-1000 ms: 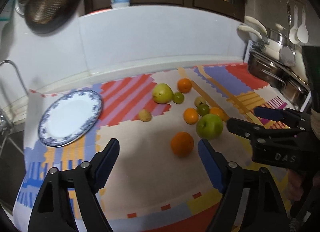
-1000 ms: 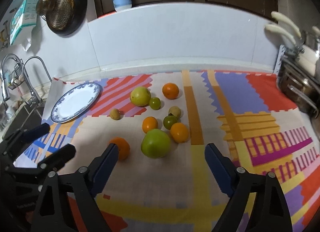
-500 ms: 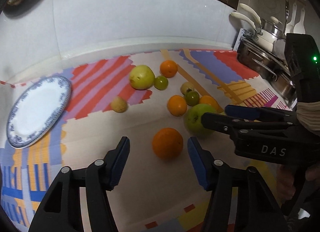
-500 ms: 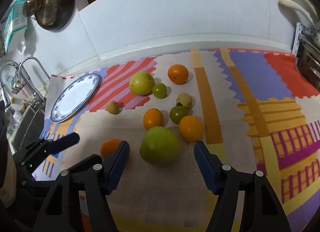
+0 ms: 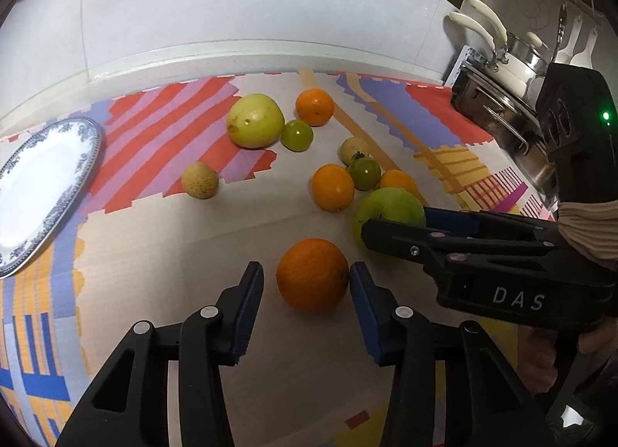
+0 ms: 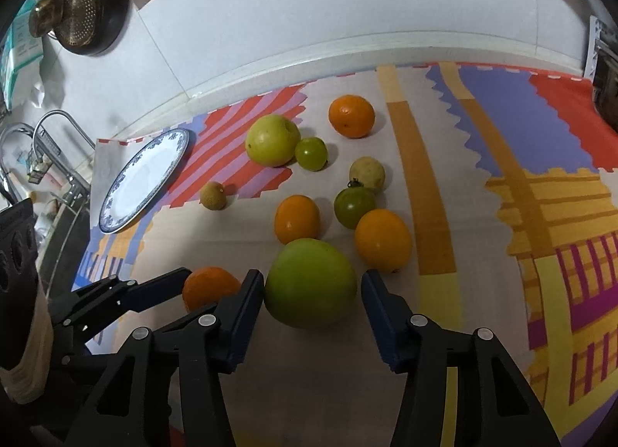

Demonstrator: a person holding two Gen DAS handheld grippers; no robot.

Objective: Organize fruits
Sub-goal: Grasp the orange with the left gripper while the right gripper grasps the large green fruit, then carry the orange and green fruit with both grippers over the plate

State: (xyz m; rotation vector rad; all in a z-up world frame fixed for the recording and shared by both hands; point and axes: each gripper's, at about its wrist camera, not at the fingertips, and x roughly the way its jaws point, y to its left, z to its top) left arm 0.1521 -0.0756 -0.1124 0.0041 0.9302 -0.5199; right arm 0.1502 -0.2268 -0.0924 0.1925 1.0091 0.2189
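Several fruits lie on a colourful mat. In the left wrist view my left gripper is open with its jaws on either side of a large orange, not pressing it. In the right wrist view my right gripper is open around a big green apple; the left pad is at its skin, the right one a little apart. The same apple shows behind the right gripper's fingers in the left wrist view. The orange shows partly hidden in the right wrist view. A blue-rimmed white plate lies empty at the left.
Other fruits sit behind: a yellow-green apple, small green fruits, oranges, a green tomato, a small brown fruit. Pots stand at the right edge. A sink tap is at the left.
Both grippers have moved forward and down. The left one now brackets the orange and the right one brackets the green apple; both jaws have narrowed.
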